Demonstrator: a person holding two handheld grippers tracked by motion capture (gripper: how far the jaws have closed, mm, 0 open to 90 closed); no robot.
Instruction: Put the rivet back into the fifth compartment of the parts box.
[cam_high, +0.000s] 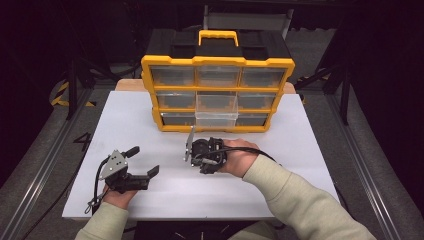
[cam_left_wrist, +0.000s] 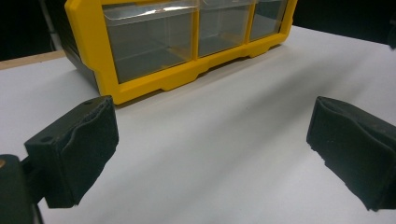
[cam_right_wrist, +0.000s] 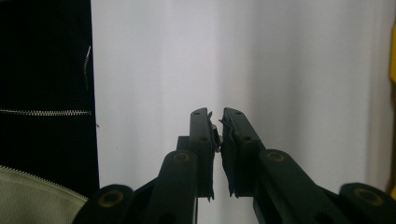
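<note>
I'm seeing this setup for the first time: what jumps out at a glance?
The yellow-and-black drawer organizer at the far side of the white table catches the eye, one clear middle drawer pulled out. In front of it the right gripper is pinched shut on a small thin thing, too small to identify. The left gripper rests open at the near left.

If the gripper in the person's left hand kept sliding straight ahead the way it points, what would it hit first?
Probably the yellow drawer cabinet: the left gripper, jaws open, looks over bare white table toward its bottom-row clear drawer. Depth is hard to judge.
</note>
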